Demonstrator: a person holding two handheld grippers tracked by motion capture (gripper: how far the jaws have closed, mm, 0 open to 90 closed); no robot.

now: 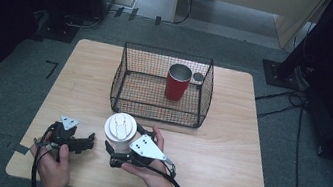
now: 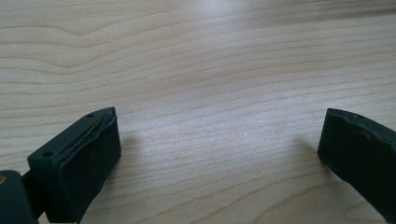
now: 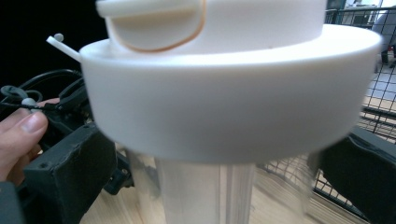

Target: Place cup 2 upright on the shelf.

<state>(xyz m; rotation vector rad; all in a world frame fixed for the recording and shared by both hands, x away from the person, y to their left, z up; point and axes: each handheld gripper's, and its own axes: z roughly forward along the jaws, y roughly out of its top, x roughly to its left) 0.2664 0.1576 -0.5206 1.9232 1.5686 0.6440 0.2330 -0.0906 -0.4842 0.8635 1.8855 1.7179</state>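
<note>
A white lidded cup (image 1: 120,128) stands on the wooden table (image 1: 226,148), just in front of the wire basket (image 1: 168,52). My right gripper (image 1: 122,142) is open, and its jaws straddle the cup's lower body. In the right gripper view the cup (image 3: 205,186) sits between the jaws with a narrow gap on each side, its wide lid (image 3: 233,107) overhanging them. My left gripper (image 1: 90,143) rests low on the table to the left of the cup, open. Between the jaws of the left gripper (image 2: 219,154) is bare wood.
A red cup (image 1: 178,81) stands upright inside the black wire basket at the table's far middle, with a small grey round object (image 1: 198,77) behind it. The other hand and its gripper (image 3: 56,116) are close on the left in the right gripper view. Cables lie on the floor at right.
</note>
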